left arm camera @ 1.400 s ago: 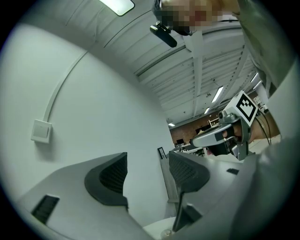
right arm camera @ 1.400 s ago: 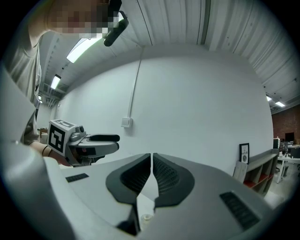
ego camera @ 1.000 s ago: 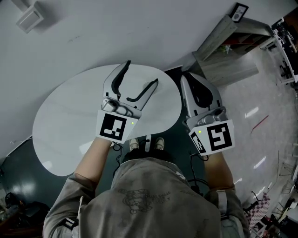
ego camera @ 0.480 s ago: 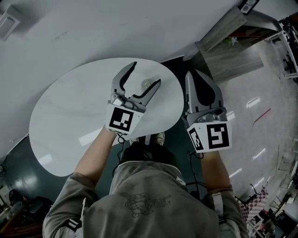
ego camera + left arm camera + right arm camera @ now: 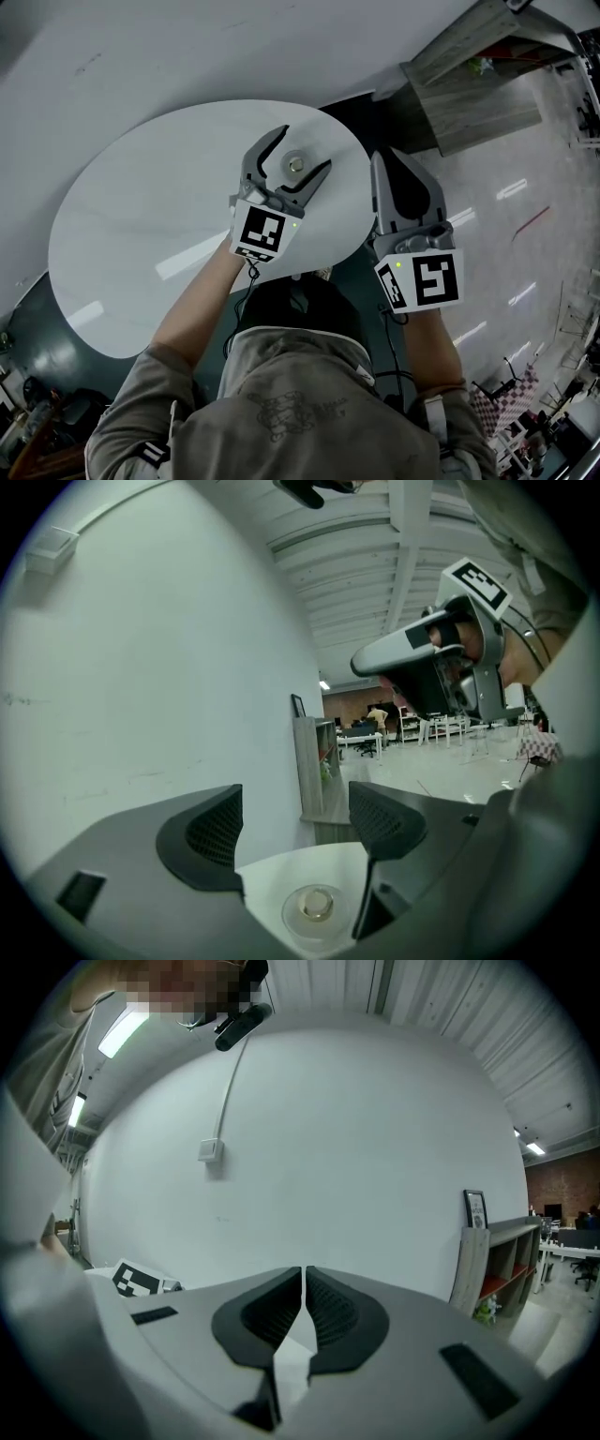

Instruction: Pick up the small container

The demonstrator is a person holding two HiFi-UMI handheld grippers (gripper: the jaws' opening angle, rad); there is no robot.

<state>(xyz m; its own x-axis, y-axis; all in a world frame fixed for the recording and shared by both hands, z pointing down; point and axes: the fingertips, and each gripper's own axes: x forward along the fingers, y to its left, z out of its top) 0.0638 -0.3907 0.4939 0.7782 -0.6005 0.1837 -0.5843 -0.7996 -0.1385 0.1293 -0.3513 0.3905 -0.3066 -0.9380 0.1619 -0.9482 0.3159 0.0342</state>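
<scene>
Head view: a smooth, glossy white oval table (image 5: pixel 141 206) holds the small container (image 5: pixel 296 164), a shallow round clear dish with a pale knob at its centre, near the table's far edge. The left gripper (image 5: pixel 303 150) has its curved grey jaws wide apart on either side of the container, not touching it. The right gripper (image 5: pixel 386 161), beside the table, has its ribbed black pads (image 5: pixel 281 1312) pressed together, holding nothing.

Grey left gripper (image 5: pixel 304 148), marker cube (image 5: pixel 260 232), grey shirt (image 5: pixel 291 403)
</scene>
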